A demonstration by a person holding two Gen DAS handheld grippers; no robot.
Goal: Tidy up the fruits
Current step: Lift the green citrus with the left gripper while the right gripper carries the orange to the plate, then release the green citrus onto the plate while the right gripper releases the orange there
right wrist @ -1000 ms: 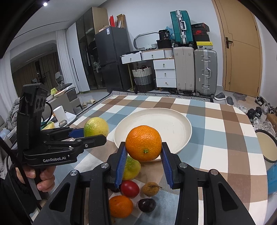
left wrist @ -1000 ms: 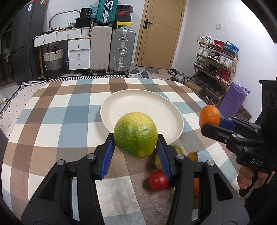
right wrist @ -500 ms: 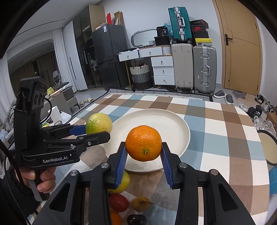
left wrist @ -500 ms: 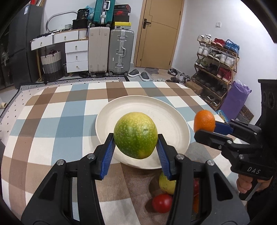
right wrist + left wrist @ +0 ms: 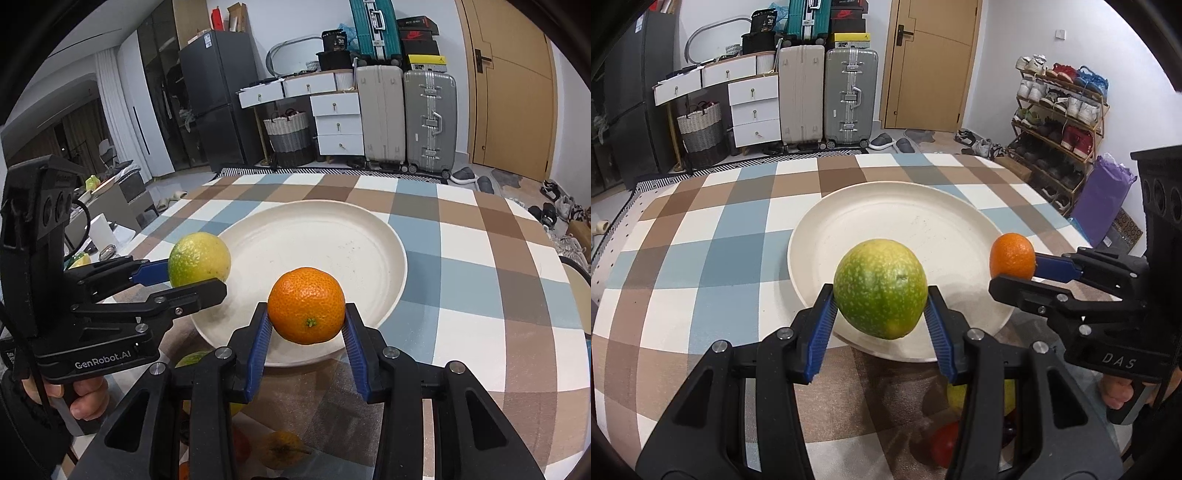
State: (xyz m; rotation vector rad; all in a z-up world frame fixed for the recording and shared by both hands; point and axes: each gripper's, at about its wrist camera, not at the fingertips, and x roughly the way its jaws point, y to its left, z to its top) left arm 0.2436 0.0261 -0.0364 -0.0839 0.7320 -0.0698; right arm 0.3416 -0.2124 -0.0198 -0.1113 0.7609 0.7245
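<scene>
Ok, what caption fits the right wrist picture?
Right gripper holds an orange over the white plate.

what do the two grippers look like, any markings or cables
Both are matte black pistol-grip frames with silver rivets and ribbed blue pads inside the jaws. The left gripper reads GenRobot.AI in white and has a black cable behind it. The right gripper reads DAS.

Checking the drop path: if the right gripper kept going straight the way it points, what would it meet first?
Probably the plate: the right gripper, shut on the orange, points down over its near rim. Depth is unclear.
</scene>
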